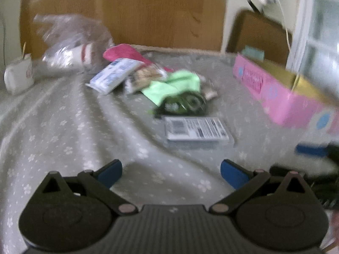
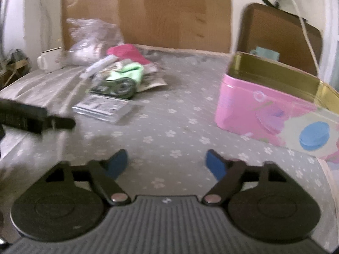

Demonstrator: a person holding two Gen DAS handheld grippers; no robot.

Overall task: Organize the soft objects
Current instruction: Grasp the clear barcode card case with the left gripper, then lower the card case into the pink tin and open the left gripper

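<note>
Little of the sorting looks done, to my eye; the soft things are heaped together towards the far left of the desk (image 1: 63, 131), on its grey flowered cloth, and none of them can be seen in the pink tin (image 2: 260, 108) that stands open at the right, though its floor is hidden from here; the tin looks the likely home for them, but that is my guess. In the heap lie a pink cloth (image 1: 122, 53) at the far end, a white and blue packet (image 1: 114, 75) beside it, a light green cloth (image 1: 171, 84) nearer the middle, and a dark green round thing (image 1: 184, 103) touching the green cloth's near edge; a flat labelled pack (image 1: 197, 130) lies just in front of the heap, apart from it. A crumpled clear plastic bag (image 1: 70, 40) sits at the far left; so nearly everything is left to do.

Both tools hover low over bare cloth at the near side, tilted downward and aimed at the heap; the left gripper (image 1: 171, 173) has its jaws spread wide with nothing between them; the right gripper (image 2: 167, 163) has its jaws parted a little less, likewise empty. Neither touches any object; the right one is nearer the tin, the left nearer the labelled pack.
</note>
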